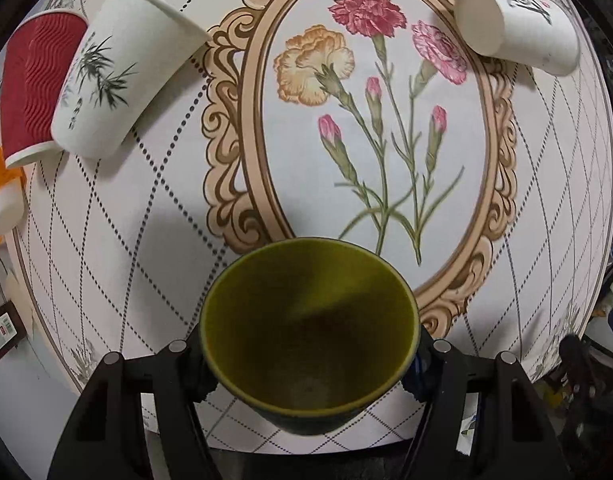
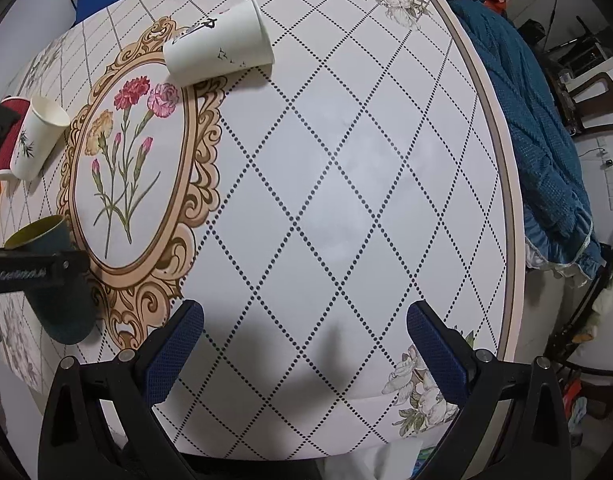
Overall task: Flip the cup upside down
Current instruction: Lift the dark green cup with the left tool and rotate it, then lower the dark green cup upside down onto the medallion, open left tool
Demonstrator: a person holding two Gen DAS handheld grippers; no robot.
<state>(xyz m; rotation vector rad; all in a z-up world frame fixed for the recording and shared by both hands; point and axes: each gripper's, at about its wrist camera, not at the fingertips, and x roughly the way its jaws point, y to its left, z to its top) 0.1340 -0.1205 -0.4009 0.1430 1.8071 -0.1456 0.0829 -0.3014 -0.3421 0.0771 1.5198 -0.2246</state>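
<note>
While I've got the green cup pinched at its sides in the left gripper, mouth facing the camera, near the table edge | looks like thin paper — light, squashy, so grip low near the base | right gripper wide apart, holding nothing — hovering over bare tablecloth
</note>
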